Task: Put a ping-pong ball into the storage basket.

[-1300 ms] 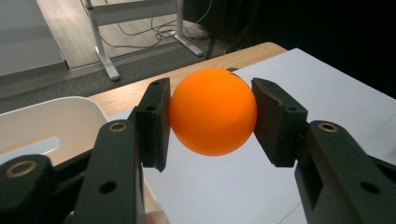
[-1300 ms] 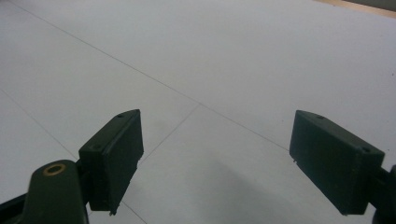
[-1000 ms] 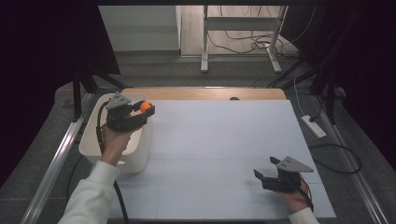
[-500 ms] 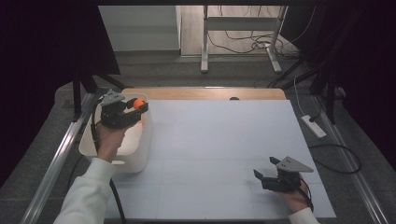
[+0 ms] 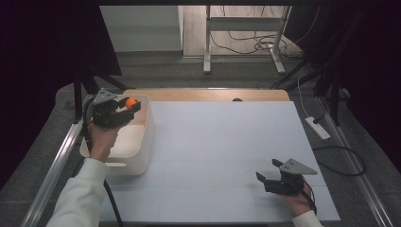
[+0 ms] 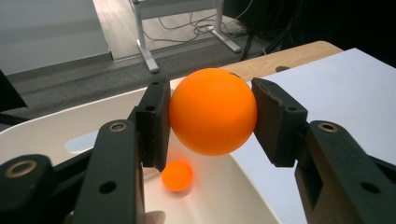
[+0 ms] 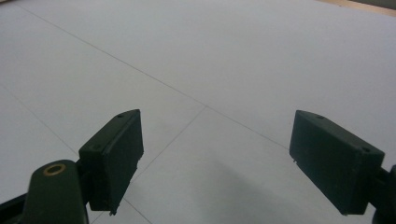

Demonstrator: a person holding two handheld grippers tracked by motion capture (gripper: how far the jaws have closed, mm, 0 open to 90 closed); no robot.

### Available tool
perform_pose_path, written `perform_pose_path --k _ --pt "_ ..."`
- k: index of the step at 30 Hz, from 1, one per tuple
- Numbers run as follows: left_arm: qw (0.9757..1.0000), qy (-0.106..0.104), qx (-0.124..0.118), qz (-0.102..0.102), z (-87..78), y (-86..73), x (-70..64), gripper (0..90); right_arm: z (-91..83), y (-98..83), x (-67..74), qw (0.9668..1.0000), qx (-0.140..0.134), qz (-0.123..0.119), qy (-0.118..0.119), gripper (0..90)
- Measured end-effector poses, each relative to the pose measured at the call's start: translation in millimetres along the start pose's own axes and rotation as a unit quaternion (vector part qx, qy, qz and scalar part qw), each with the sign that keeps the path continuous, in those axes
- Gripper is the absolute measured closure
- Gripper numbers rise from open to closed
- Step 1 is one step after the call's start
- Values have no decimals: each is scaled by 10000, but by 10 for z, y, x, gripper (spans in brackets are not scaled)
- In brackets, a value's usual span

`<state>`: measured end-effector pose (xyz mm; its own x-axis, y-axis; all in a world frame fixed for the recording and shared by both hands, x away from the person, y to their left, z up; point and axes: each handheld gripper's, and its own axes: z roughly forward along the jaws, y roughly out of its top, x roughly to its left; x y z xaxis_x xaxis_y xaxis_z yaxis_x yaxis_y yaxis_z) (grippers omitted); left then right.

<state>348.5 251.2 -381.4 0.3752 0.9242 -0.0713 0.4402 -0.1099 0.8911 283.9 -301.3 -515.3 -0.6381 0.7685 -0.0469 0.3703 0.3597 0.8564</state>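
White sheeting is covering the table [image 5: 227, 156], with a strip of bare wood showing along its far edge and a dark room with cables and a metal stand lying beyond. Taking the white rounded plastic tub [image 5: 142, 156] at the table's left edge as the landmark: the left gripper [image 5: 124, 108] is hovering over the tub's far end, its jaws pressing on either side of a smooth orange ball [image 6: 213, 111], so the ball is hanging above the tub's hollow rather than resting in it. Directly below that ball, on the tub's floor, a second, smaller-looking orange ball [image 6: 177, 175] is lying and glowing against the white plastic. Well away from the tub, near the table's front right corner, the right gripper [image 7: 231, 161] is resting low over the bare sheeting with its jaws standing wide apart and nothing between them.

Judging from this, one ball is already sitting in the tub and the held ball is waiting only to be released above it; no further balls are appearing on the sheeting, so little seems to be remaining. No brand, label or readable writing is showing on the tub, the balls or the grippers.
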Motion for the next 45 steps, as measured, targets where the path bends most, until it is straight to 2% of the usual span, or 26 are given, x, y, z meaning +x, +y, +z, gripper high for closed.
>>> perform_pose_path --k 9,13,27,35,40,45 --pt "9998 140 85 -95 16 -27 93 504 2 1 0 10000 -10 -19 -8 177" --pt "9994 223 183 -167 28 -45 181 504 2 1 -1 10000 -7 -11 -4 177" --pt "9982 358 369 -320 86 -94 308 503 8 3 -1 10000 -13 -7 -6 177" --pt "9969 339 609 -360 196 -115 328 503 9 3 -2 10000 -12 -1 -6 177" --pt "9948 259 914 -380 308 -131 330 502 10 3 -3 10000 3 -3 -11 177" --pt "9934 285 1032 -413 348 -144 338 501 9 1 -3 10000 -6 3 -6 177"
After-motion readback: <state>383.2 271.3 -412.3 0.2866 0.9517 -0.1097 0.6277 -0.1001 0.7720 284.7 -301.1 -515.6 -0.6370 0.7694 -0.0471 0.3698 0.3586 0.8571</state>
